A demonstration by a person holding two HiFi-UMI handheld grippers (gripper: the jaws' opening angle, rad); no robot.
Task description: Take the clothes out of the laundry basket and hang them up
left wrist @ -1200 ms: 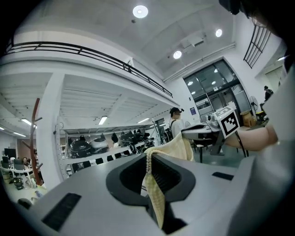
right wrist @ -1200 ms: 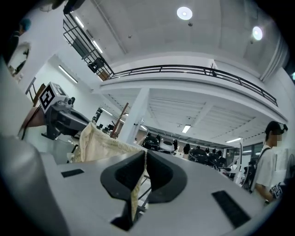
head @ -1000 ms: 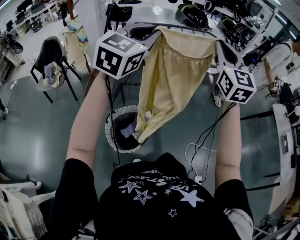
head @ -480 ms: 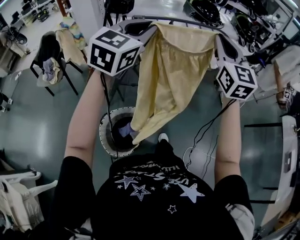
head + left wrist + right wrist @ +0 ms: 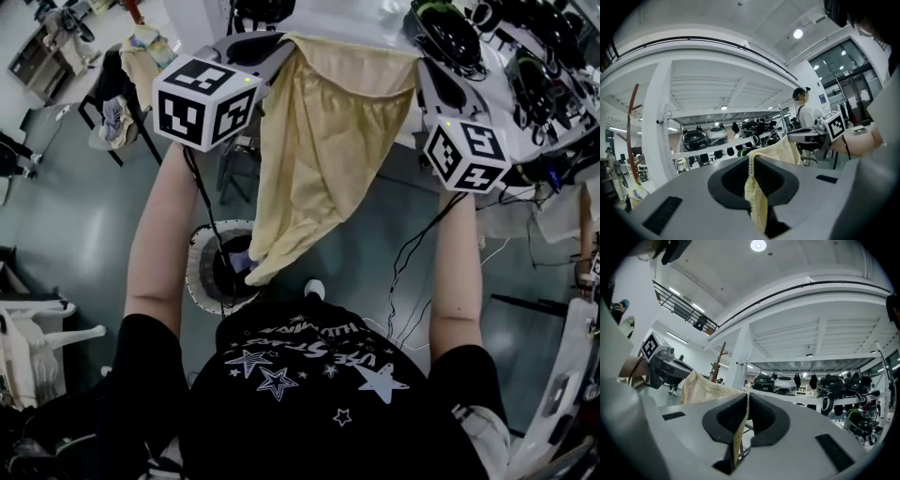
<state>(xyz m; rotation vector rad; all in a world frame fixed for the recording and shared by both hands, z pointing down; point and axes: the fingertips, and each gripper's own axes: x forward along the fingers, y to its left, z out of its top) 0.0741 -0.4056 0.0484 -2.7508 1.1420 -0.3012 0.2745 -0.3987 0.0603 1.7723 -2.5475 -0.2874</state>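
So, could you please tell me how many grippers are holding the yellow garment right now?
2. The left gripper pinches one top corner of the yellow garment, and the right gripper pinches the other. The garment hangs spread between them.

The glossy grey-green floor [image 5: 66, 234] carries a round laundry basket [image 5: 191, 272] with a white rim. It stands upright with a few clothes [image 5: 239, 262] inside, and thin white cables [image 5: 495, 251] trail loosely over the floor to the right. A dark chair [image 5: 111, 80] draped with cloth stands on the floor at the far left, well apart from the basket, and a white plastic chair [image 5: 37, 323] stands at the near left edge. Beyond them, a white shelf [image 5: 806, 397] holds a row of helmets [image 5: 783, 382] side by side.
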